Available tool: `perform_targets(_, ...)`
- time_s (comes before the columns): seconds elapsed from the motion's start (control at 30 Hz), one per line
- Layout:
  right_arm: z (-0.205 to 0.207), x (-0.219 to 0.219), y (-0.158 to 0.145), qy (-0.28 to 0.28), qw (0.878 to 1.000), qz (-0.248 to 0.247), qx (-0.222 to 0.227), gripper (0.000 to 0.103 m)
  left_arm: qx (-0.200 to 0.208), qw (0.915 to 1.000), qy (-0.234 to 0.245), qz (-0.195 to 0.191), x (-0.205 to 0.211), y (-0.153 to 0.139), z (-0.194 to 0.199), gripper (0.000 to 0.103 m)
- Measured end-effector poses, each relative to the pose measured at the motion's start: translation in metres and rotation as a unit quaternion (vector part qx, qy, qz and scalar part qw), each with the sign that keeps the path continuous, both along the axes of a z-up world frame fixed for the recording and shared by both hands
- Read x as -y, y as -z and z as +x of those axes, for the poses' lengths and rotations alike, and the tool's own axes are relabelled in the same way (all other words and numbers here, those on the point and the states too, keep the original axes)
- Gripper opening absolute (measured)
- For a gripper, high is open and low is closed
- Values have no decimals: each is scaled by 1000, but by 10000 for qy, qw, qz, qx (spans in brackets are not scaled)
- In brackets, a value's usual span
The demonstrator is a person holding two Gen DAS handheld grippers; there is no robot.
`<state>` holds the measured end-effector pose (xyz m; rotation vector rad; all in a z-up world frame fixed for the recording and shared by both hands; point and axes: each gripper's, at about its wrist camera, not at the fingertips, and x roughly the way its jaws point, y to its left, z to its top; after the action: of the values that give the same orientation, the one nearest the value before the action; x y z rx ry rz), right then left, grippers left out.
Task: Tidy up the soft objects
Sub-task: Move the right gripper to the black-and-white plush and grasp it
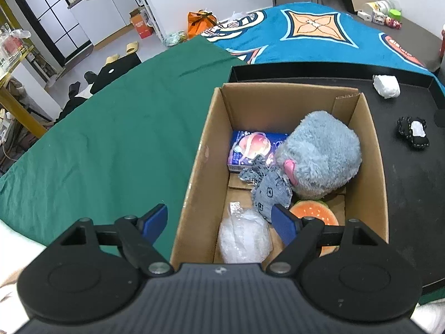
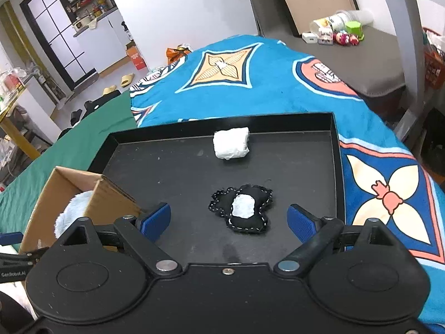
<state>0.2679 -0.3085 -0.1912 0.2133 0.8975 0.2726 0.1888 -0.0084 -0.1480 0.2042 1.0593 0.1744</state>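
Observation:
A cardboard box (image 1: 372, 150) stands on a black tray (image 1: 403, 183). It holds a grey-blue plush toy (image 1: 322, 156), a denim cloth toy (image 1: 267, 189), a blue packet (image 1: 250, 147), an orange round plush (image 1: 314, 213) and a clear plastic bag (image 1: 244, 236). My left gripper (image 1: 219, 222) is open and empty, above the box's near left corner. A small black stitched pillow (image 2: 242, 208) and a white wad (image 2: 230, 147) lie on the tray (image 2: 155, 178). My right gripper (image 2: 229, 220) is open and empty, with the black pillow just ahead between its fingers.
The tray sits on a blue patterned blanket (image 2: 278, 83) beside a green cloth (image 1: 111, 139). The box corner (image 2: 91, 194) is left of my right gripper. Bottles and toys (image 2: 339, 30) stand on a grey surface far right. Floor clutter lies beyond the table's left edge.

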Motion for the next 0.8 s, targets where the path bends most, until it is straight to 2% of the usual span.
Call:
perform_targets(0.17,9,-2,11,35,9999,-35,-115,90,-81,9999,9,65,6,6,5,81)
perform_targets(0.67,28,-10,40,48,9992,-286,-271,70,-157,9997,-16,165,13,17,18,84)
perform_targets(0.8,31,-7,45,128,9990,-286,-309,59,-162,9998,-16,149,12,18,19,85)
